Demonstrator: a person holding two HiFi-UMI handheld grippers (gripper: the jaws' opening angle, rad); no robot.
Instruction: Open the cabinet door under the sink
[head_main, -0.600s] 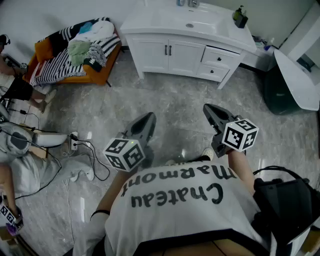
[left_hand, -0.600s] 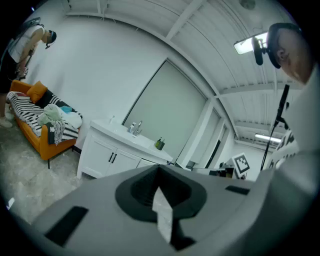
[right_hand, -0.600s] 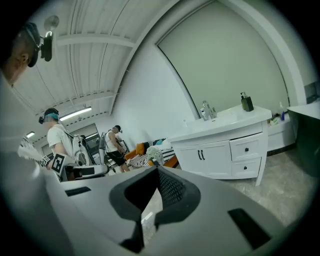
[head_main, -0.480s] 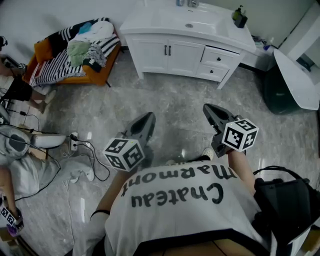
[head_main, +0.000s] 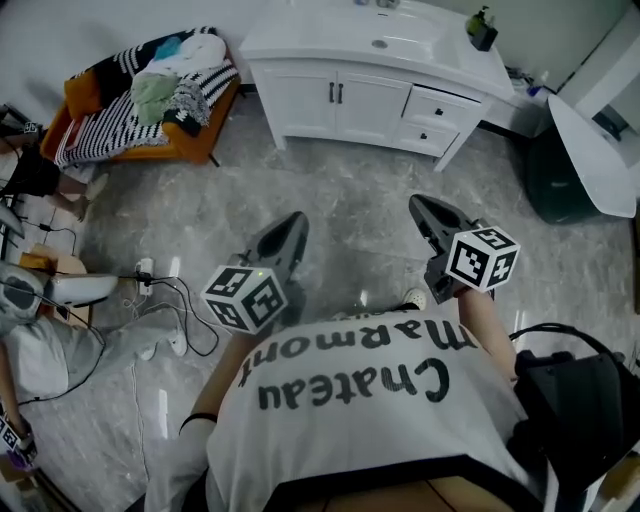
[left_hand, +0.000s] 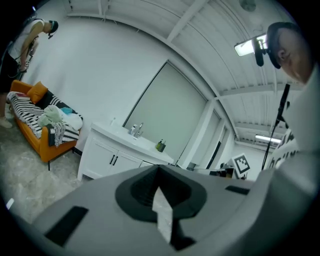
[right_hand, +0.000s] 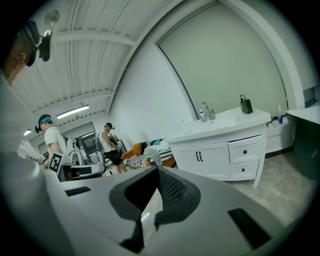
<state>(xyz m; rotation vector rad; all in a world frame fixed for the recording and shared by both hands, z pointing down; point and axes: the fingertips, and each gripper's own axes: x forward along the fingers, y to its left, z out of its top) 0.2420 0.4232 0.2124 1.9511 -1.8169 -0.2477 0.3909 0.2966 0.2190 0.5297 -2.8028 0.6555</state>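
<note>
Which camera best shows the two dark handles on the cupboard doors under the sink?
The right gripper view: it faces the cabinet doors nearly straight on, so the handles stand out side by side. The head view shows them small, from steeply above. The left gripper view shows them small, at an angle.

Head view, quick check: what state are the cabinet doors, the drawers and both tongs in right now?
cabinet doors: both shut, untouched
drawers: both shut
left tongs: shut, empty, well short of the cabinet
right tongs: shut, empty, well short of the cabinet
</note>
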